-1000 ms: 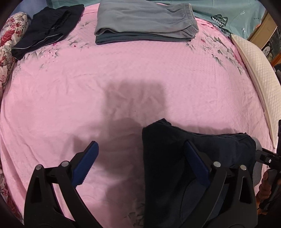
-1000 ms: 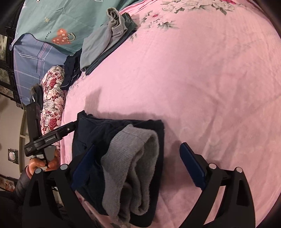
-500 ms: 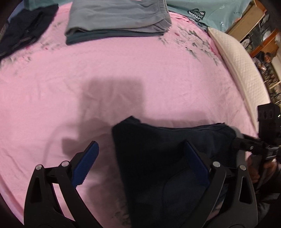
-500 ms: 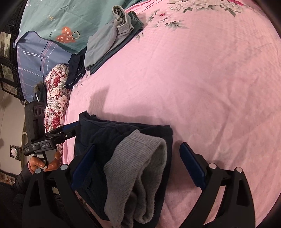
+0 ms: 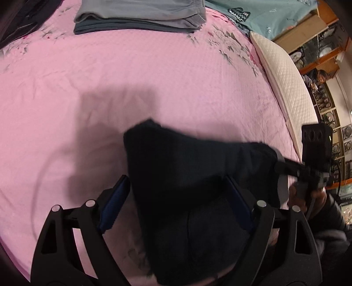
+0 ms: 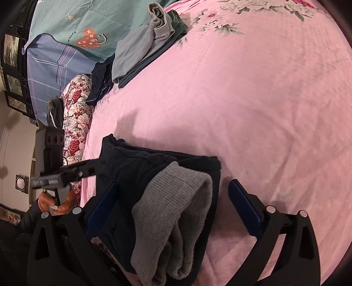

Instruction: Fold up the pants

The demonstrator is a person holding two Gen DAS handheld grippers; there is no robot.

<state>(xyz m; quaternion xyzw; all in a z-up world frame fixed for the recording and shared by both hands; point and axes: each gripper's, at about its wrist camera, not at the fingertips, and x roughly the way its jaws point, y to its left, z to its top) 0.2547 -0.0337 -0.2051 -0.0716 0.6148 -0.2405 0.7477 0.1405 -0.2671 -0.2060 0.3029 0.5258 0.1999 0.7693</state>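
Matt navy cloth pants (image 6: 136,176) with fuzzy grey ribbed lining (image 6: 173,211) on textured pink bedsheet (image 6: 253,99).

Pants (image 5: 189,176) lie on bedspread (image 5: 154,83), near edge, between left gripper (image 5: 176,204) fingers. Folded stack (image 5: 138,15) at far edge, pillow (image 5: 286,72) along right side. Right gripper (image 6: 173,202) straddles pants' end.

**Pink bed, clothes at both ends**

The bed (image 6: 253,105) wears a pink sheet, lightly creased, with a flower print near its far edge. Dark pants (image 5: 189,176) with a grey lining (image 6: 173,222) lie folded at the near edge. At the far side sits a grey folded stack (image 5: 136,15), and just beside it a dark garment (image 6: 101,81). A floral pillow (image 6: 74,118) and a cream pillow (image 5: 283,72) lie along opposite edges.
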